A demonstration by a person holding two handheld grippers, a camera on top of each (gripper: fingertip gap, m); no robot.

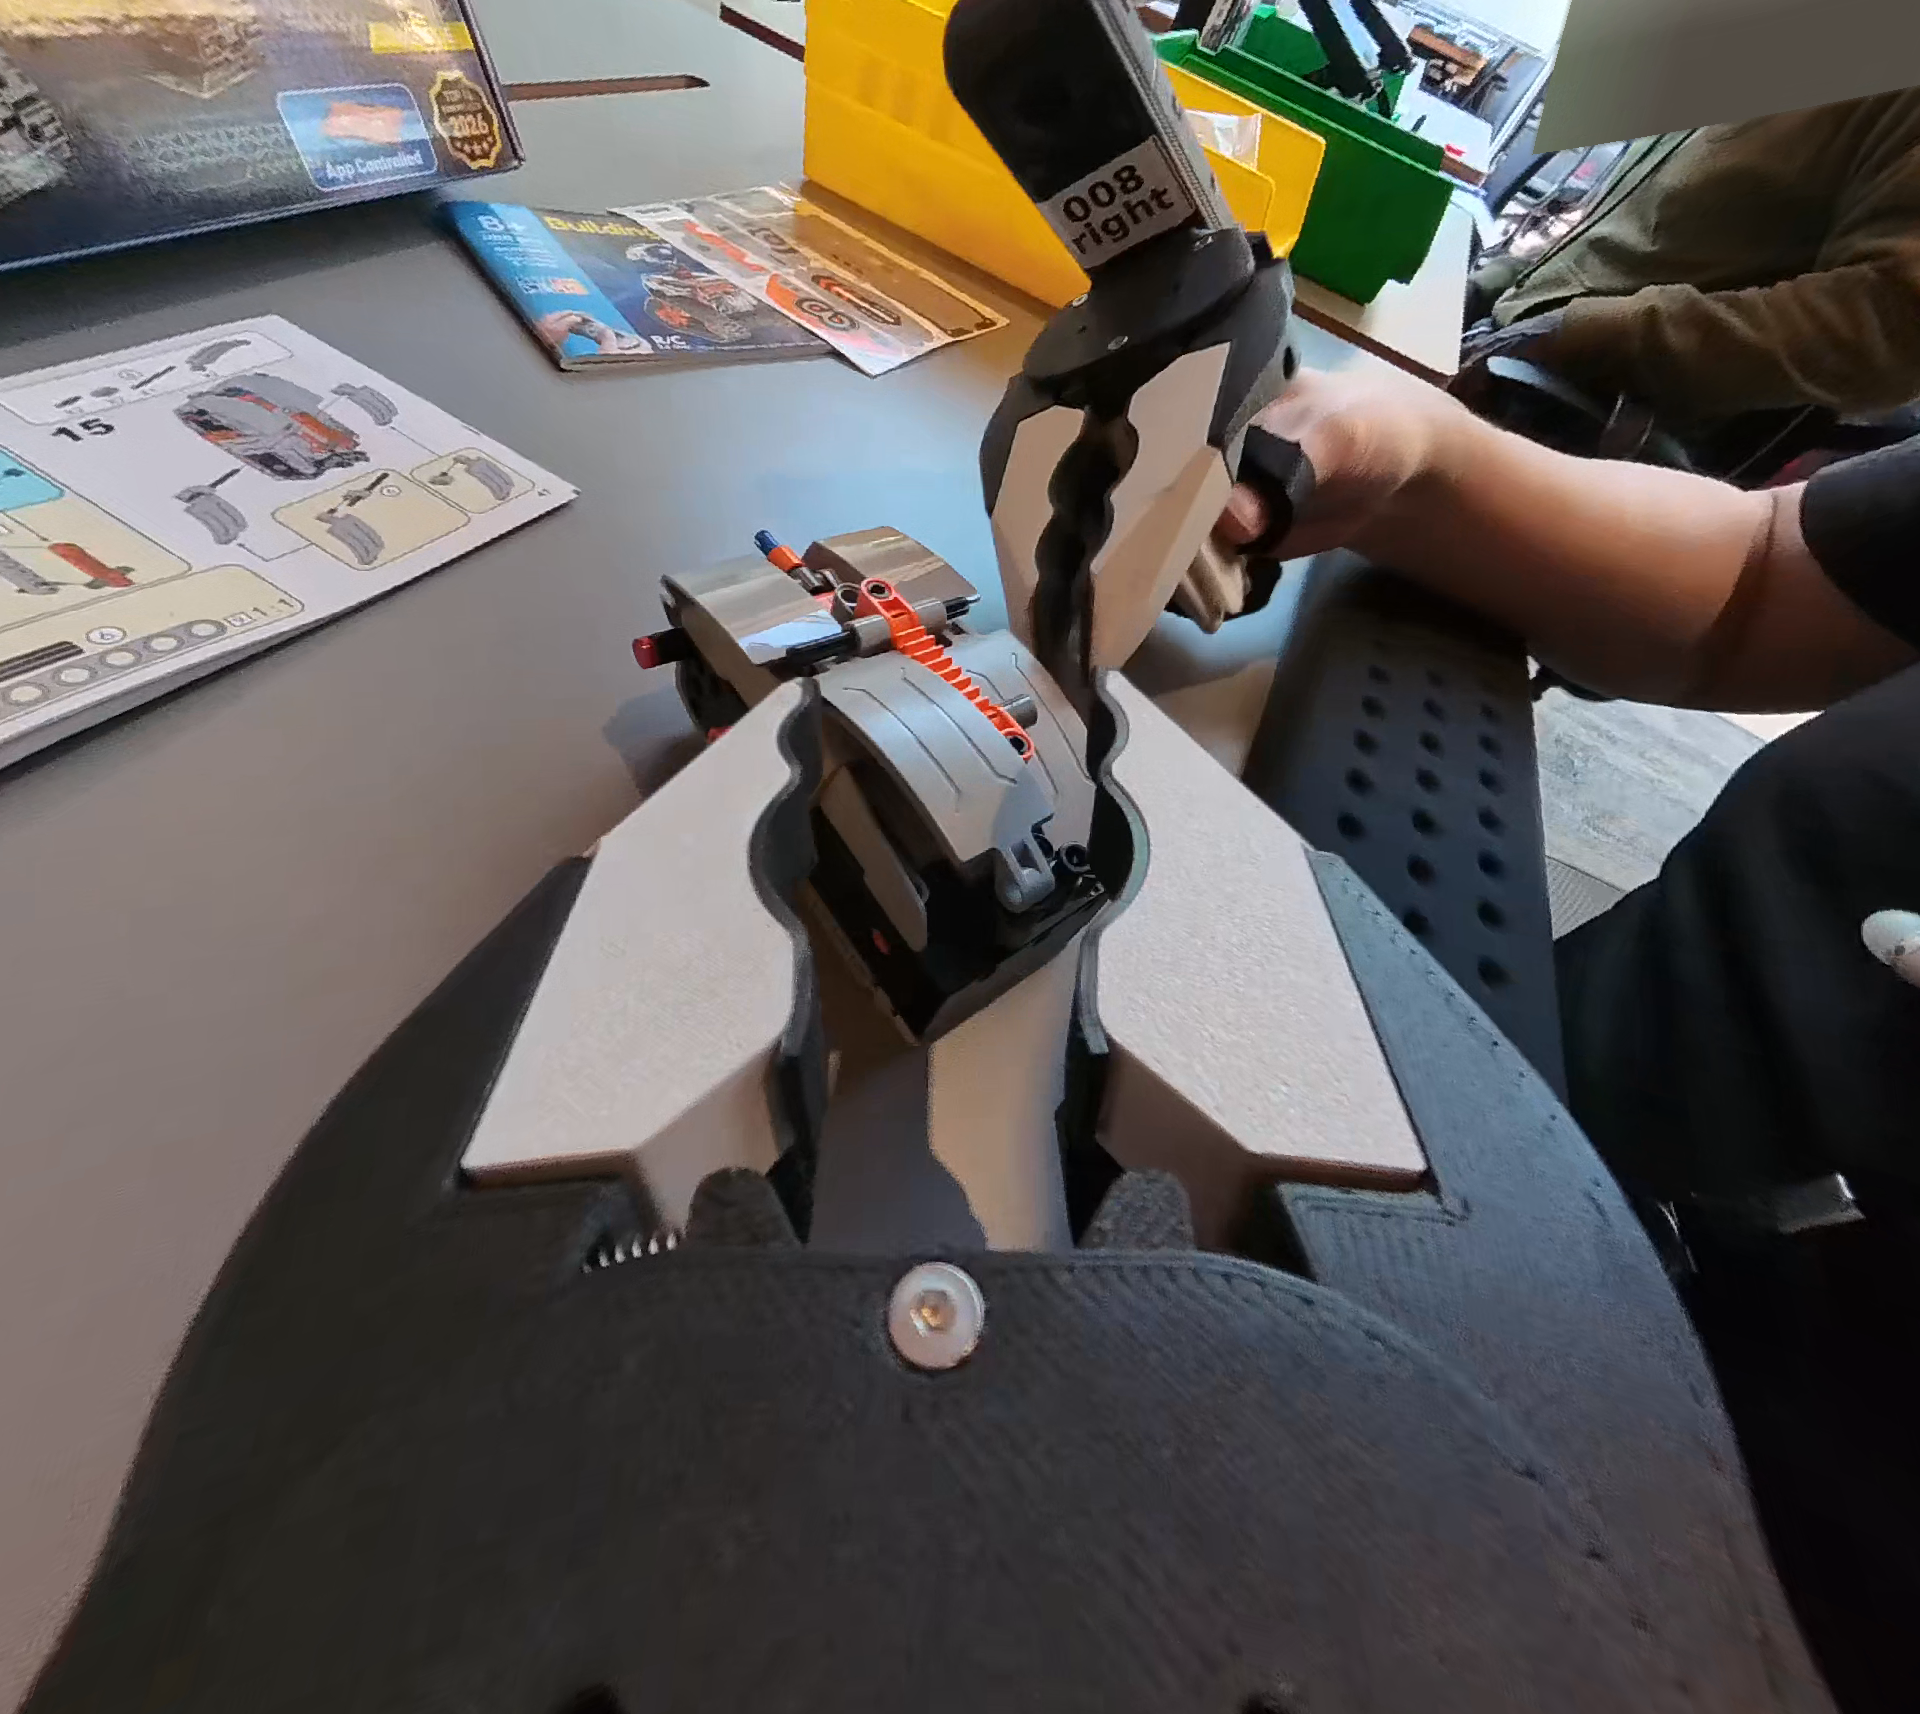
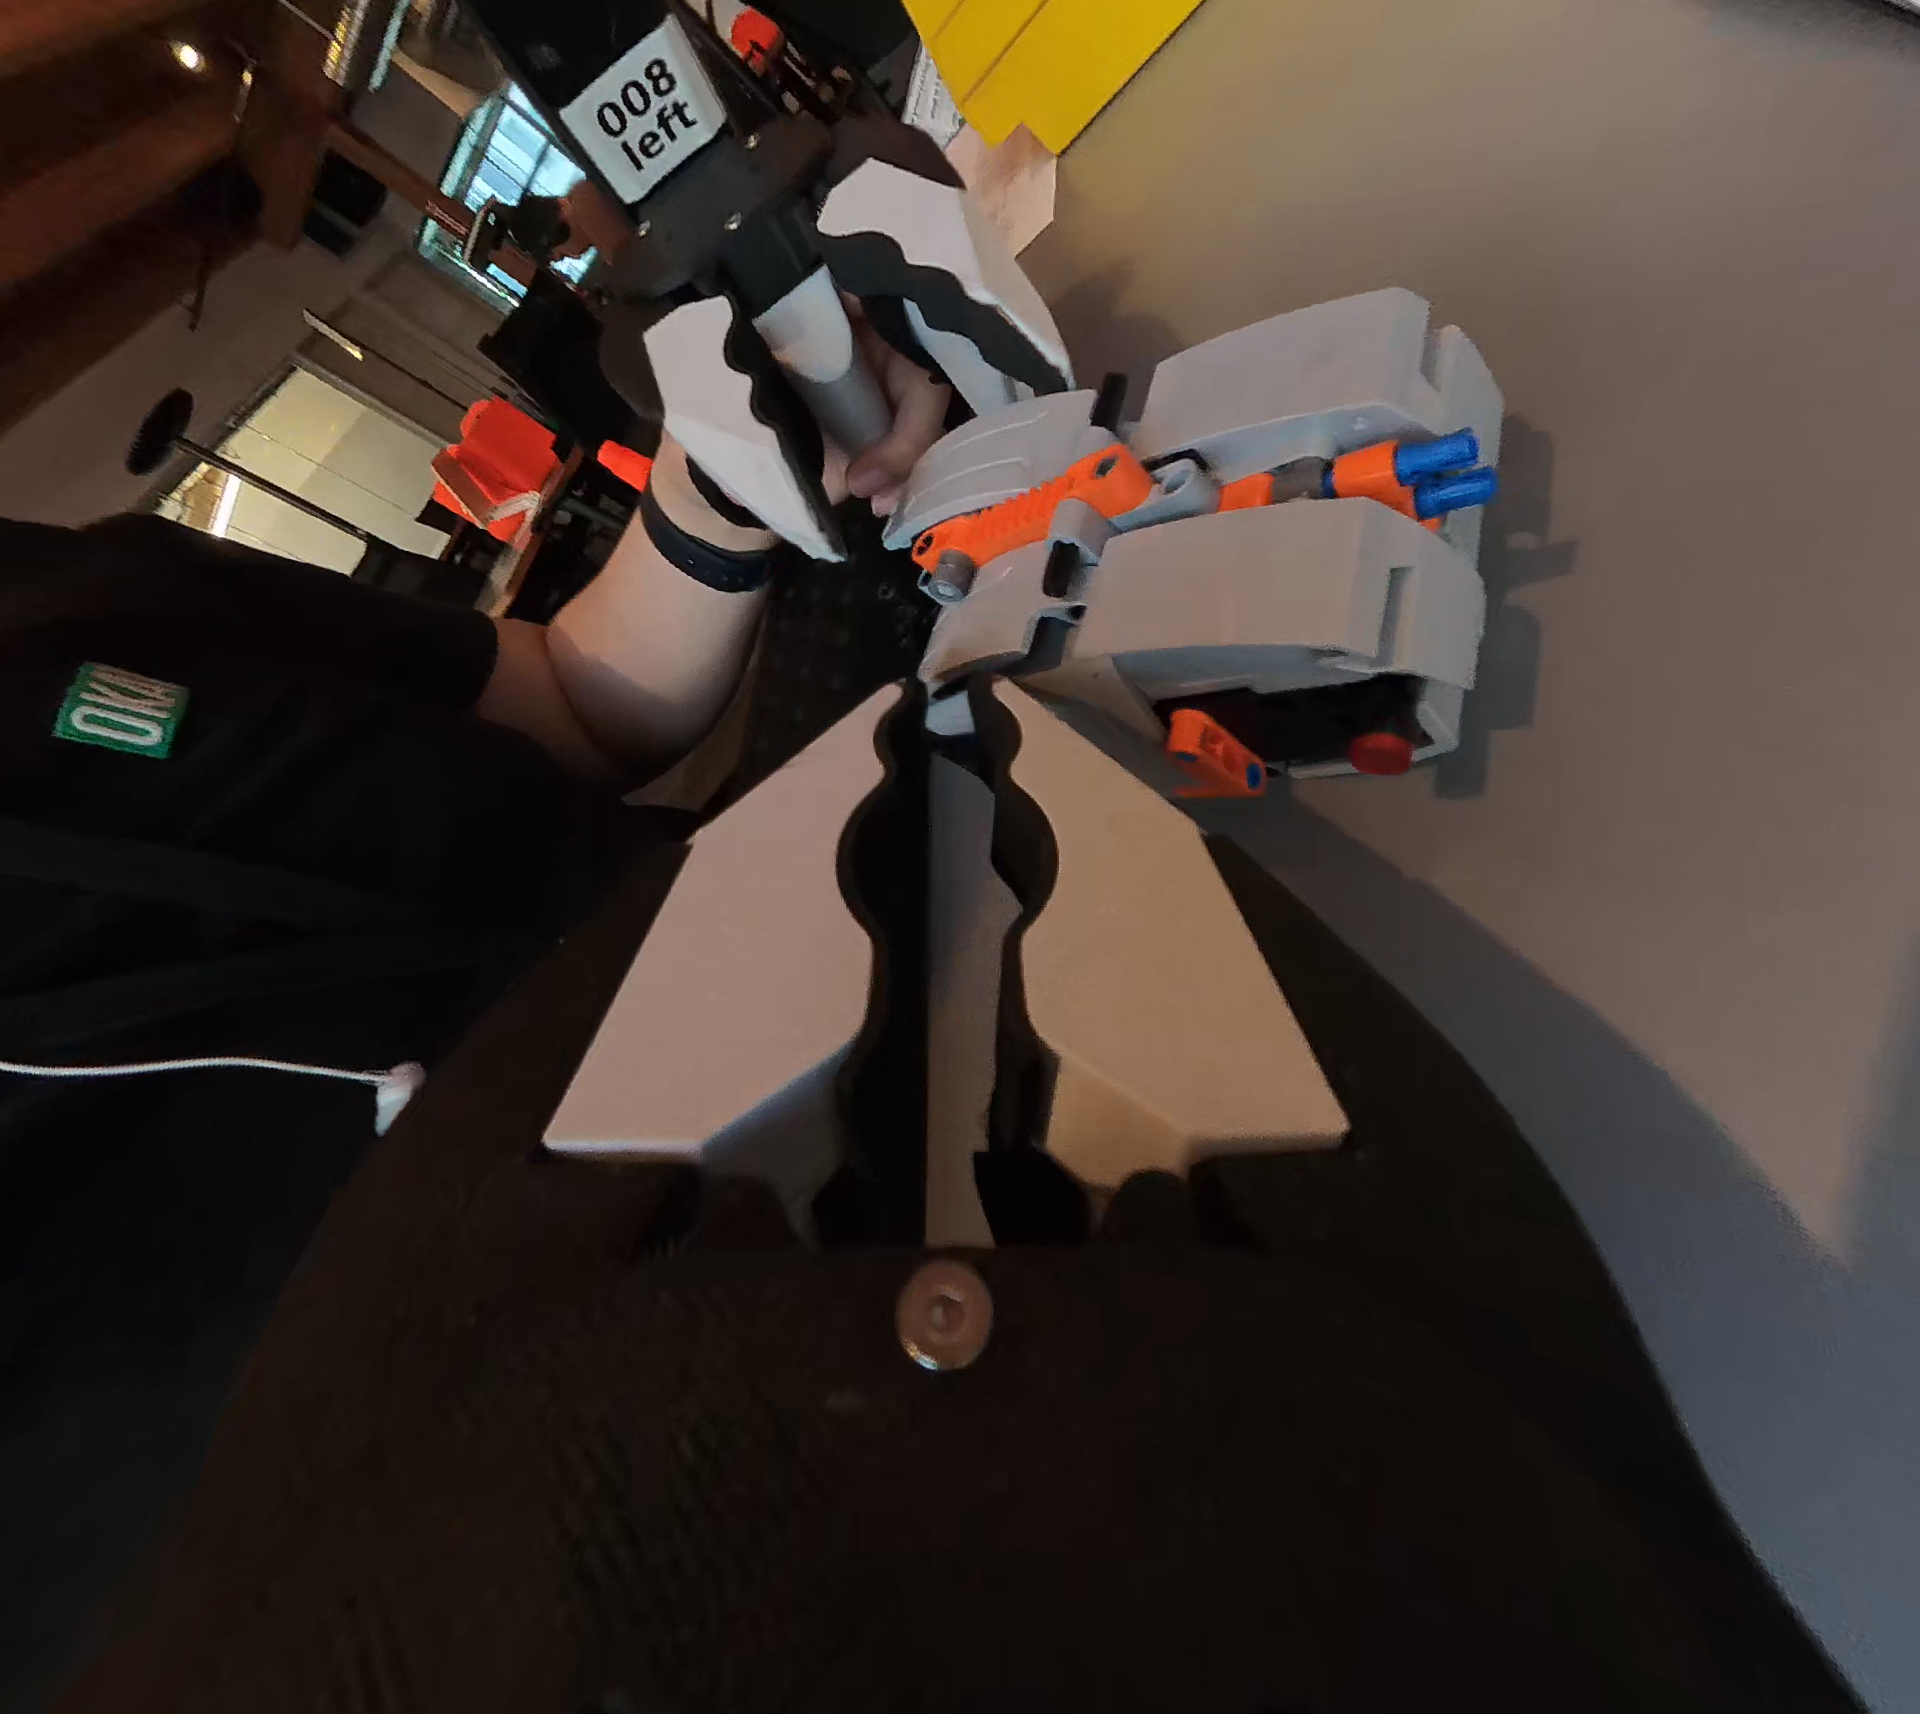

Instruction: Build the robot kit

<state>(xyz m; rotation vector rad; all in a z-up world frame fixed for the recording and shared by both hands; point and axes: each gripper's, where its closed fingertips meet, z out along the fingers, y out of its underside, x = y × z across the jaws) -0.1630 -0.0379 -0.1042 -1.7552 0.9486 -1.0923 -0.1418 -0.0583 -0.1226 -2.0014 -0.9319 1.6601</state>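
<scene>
A grey toy vehicle model (image 1: 748,604) with orange and blue pins rests on the dark grey table (image 1: 312,885). My left gripper (image 1: 956,714) is shut on its near end, one finger on each side of a curved grey panel. My right gripper (image 1: 1070,641) comes down from the upper right, shut, with its tips against the model beside my left gripper's right finger. In the right wrist view the model (image 2: 1278,584) lies ahead; my right gripper (image 2: 954,698) pinches the edge of a grey panel, and the left gripper (image 2: 935,459) grips the model's far end.
An open instruction sheet (image 1: 208,501), a booklet (image 1: 623,282), a sticker sheet (image 1: 831,272) and the kit's box (image 1: 208,2) lie at the left and back. A yellow bin (image 1: 914,137) and a green bin (image 1: 1340,137) stand behind. A black perforated chair (image 1: 1423,781) is at the right. The tips of one gripper are about 4 cm away from the tips of the other.
</scene>
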